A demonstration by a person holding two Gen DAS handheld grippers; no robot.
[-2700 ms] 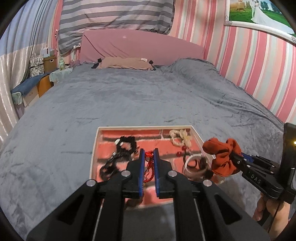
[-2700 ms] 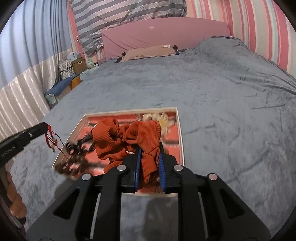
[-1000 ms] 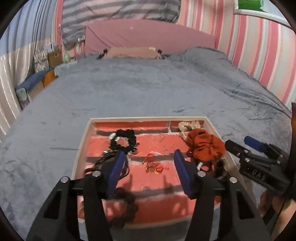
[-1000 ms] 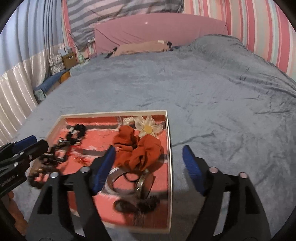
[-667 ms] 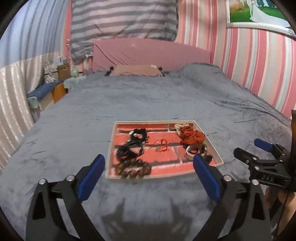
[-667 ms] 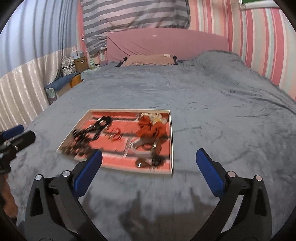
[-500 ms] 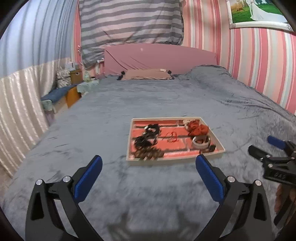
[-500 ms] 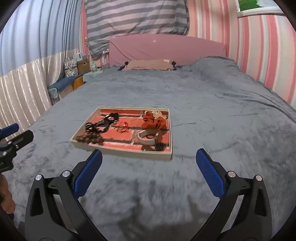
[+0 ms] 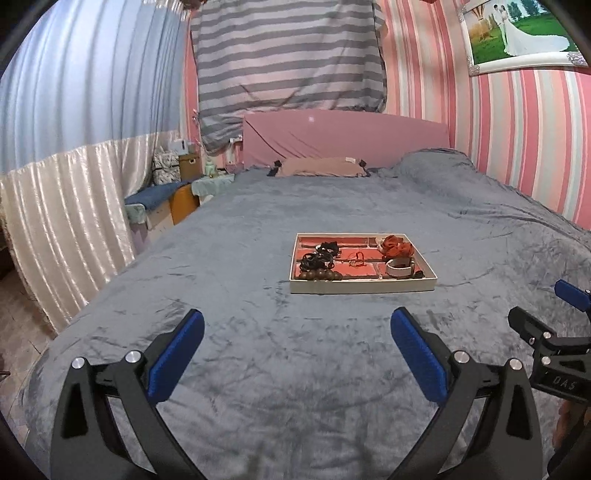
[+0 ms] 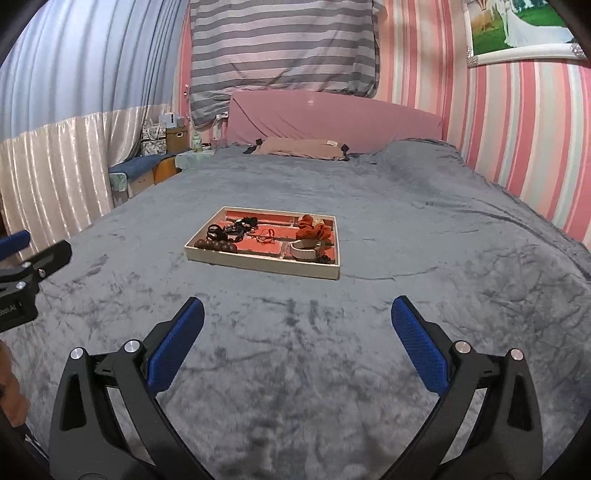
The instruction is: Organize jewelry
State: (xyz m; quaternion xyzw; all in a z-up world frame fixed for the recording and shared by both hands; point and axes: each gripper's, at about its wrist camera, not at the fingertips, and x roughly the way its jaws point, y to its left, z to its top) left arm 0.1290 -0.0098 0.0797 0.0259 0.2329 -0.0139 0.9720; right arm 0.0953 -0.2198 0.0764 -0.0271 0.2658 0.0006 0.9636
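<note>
Grey bed carries one tray holding one orange scrunchie, brown beads, a white bangle. Left gripper and right gripper: jaws wide, empty.

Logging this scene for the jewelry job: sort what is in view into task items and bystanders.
Belongs to the job:
tray
wooden bead bracelet
black hair ties
red string bracelet
rust scrunchie
white bangle

Just lying about:
grey blanket
pillow
framed photo
</note>
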